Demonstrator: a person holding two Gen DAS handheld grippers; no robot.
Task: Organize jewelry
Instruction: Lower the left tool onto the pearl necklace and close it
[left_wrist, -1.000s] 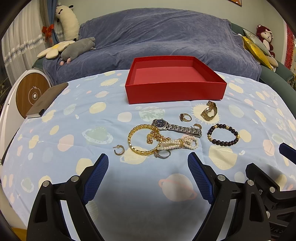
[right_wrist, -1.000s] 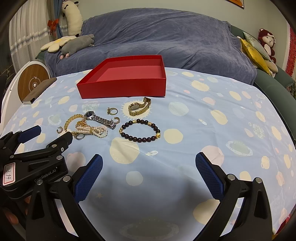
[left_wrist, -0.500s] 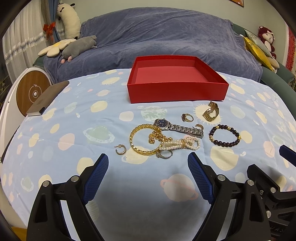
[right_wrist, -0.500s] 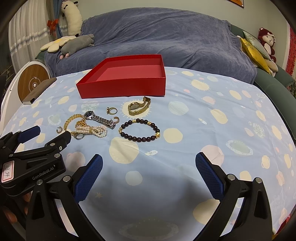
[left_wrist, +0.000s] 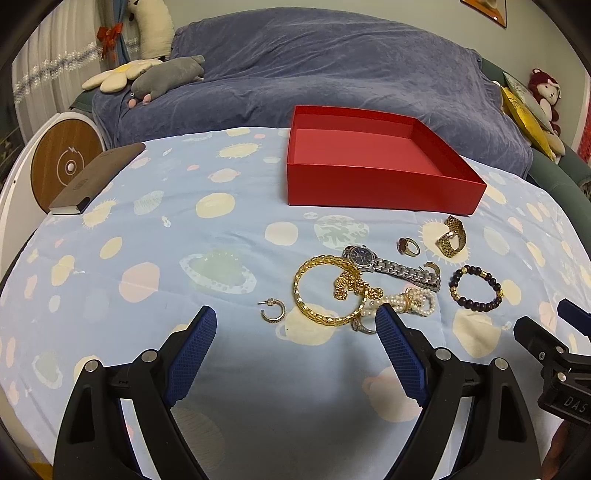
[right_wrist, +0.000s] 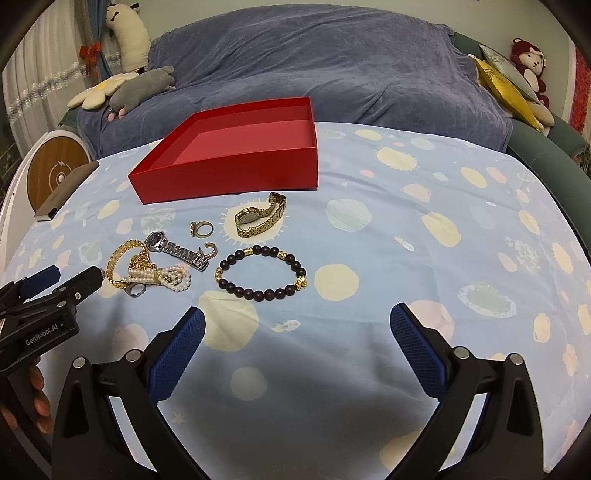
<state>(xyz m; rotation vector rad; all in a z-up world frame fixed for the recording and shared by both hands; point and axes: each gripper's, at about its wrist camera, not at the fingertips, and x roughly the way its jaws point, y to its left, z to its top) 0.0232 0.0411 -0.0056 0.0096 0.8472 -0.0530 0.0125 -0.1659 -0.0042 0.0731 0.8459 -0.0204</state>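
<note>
A home living room. A sofa (left_wrist: 332, 66) draped in a blue throw fills the far side, with plush toys (left_wrist: 166, 74) at far left and cushions (right_wrist: 506, 88) at far right; a planet-print cloth (left_wrist: 184, 240) covers the near table.

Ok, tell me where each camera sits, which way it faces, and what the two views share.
Left wrist: rides the left gripper, low over the table, facing the sofa; sees the gold bangle ahead, its own open blue fingers, and the right gripper at the right edge.
Right wrist: rides the right gripper, facing the same way; sees the beaded bracelet ahead, its own open fingers, and the left gripper with fingertips of a hand at left.
Shared: the empty red box, the silver watch, the planet-print cloth.
</note>
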